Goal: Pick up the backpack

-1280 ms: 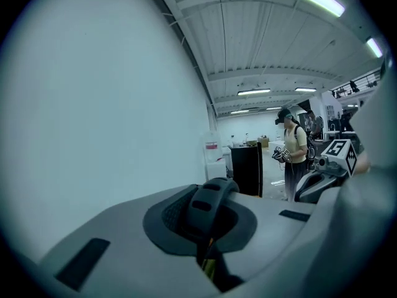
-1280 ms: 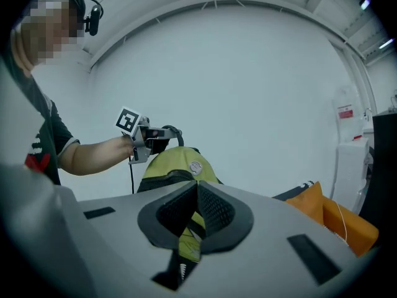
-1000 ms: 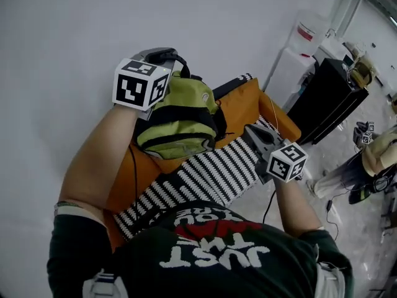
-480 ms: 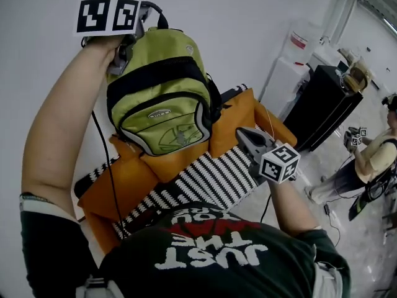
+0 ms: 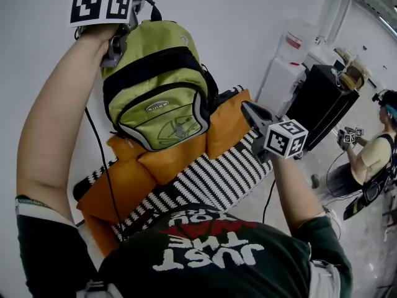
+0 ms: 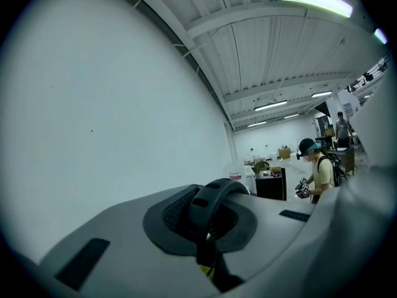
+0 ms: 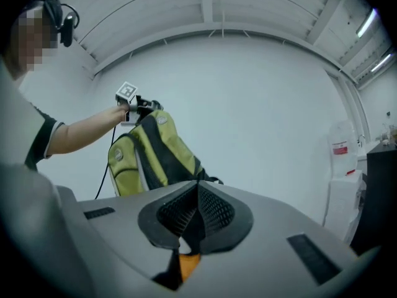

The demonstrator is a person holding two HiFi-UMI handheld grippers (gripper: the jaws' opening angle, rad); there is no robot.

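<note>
A green and black backpack (image 5: pixel 162 89) hangs in the air in front of the white wall, clear of the orange cushions (image 5: pixel 180 157) below it. My left gripper (image 5: pixel 131 12) is shut on its black top handle (image 5: pixel 151 10), up at the top left of the head view. In the left gripper view the handle loop (image 6: pixel 211 207) sits pinched between the jaws of the left gripper (image 6: pixel 208 231). My right gripper (image 5: pixel 249 109) is shut and holds nothing, level, to the right of the backpack. From the right gripper view the backpack (image 7: pixel 155 154) hangs beyond the closed right gripper (image 7: pixel 197 211).
Orange cushions and a black-and-white striped cover (image 5: pixel 208 179) lie below the backpack. A water dispenser (image 5: pixel 288 61) and a black cabinet (image 5: pixel 325 98) stand at the right. Another person (image 5: pixel 372 154) with grippers stands at the far right. A black cable (image 5: pixel 102 160) hangs from my left gripper.
My left gripper has lifted the backpack up off the orange cushions, so it now hangs free. My right gripper has risen a little and stayed shut.
</note>
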